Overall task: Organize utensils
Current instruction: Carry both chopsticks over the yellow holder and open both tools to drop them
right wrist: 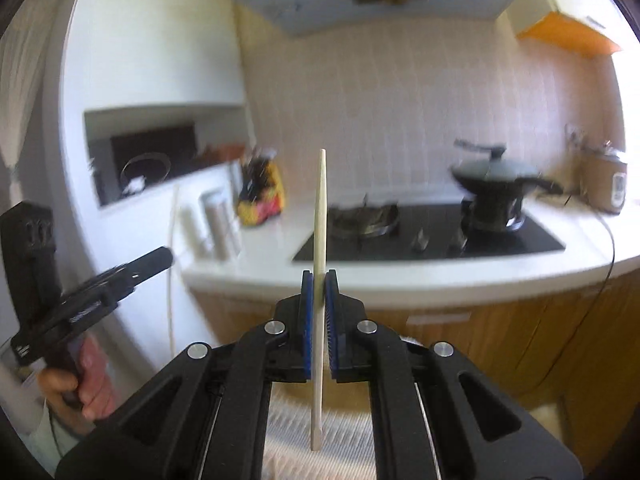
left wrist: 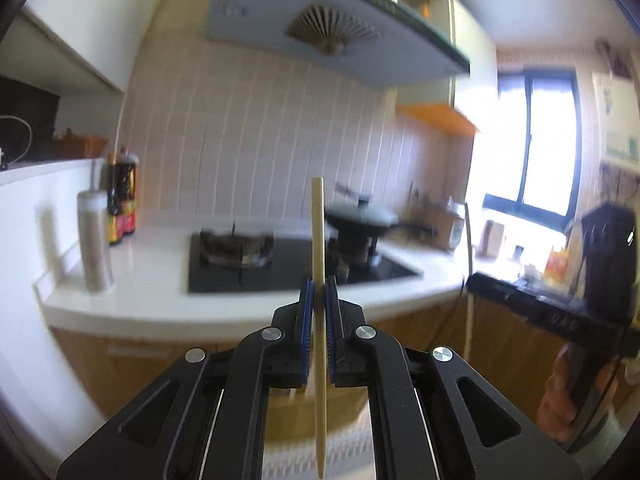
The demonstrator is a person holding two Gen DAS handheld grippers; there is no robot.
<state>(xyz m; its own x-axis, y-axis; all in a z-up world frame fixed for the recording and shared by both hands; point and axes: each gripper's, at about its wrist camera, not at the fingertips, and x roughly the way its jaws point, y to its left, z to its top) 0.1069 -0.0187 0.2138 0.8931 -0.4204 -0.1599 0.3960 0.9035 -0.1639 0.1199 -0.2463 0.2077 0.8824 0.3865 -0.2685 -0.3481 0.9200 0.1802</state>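
Note:
My left gripper is shut on a pale wooden chopstick that stands upright between the blue pads, sticking out above and below them. My right gripper is shut on a second pale chopstick, also upright. Both are held in the air in front of the kitchen counter. The right gripper also shows at the right of the left wrist view with its chopstick. The left gripper shows at the left of the right wrist view with its chopstick.
A white counter carries a black gas hob with a lidded wok. Sauce bottles and a steel canister stand at the counter's left. A range hood hangs above. Wooden cabinets run below.

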